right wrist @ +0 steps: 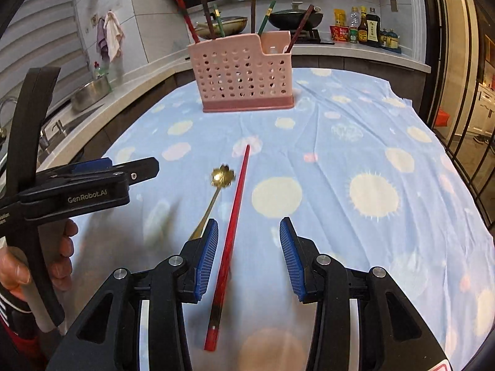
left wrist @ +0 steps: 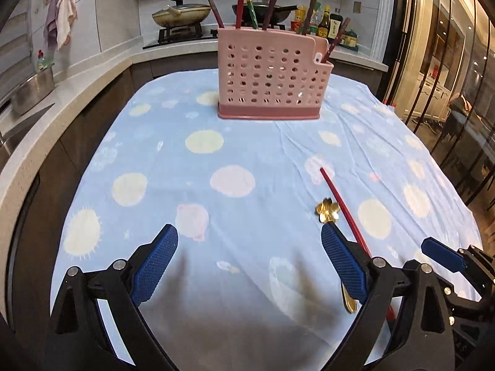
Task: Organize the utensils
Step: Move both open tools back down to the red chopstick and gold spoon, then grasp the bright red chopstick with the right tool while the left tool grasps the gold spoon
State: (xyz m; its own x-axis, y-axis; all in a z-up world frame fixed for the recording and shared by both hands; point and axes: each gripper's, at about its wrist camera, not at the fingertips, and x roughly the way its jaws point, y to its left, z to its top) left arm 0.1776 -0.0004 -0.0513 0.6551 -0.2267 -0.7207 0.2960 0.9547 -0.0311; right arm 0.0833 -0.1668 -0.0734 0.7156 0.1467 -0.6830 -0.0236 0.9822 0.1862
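red chopstick [right wrist: 230, 241] between right gripper's [right wrist: 249, 247] parted jaws

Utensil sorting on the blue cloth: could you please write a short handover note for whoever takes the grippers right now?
Left gripper: open, empty, low over the tablecloth.
Right gripper: open, empty, with the red chopstick lying between its fingers on the cloth.
Gold flower-handled spoon lies just left of the chopstick.
Done: several chopsticks already stand in the pink utensil holder at the far end.
Left: probably grasp the red chopstick, place it in the holder, then the spoon.
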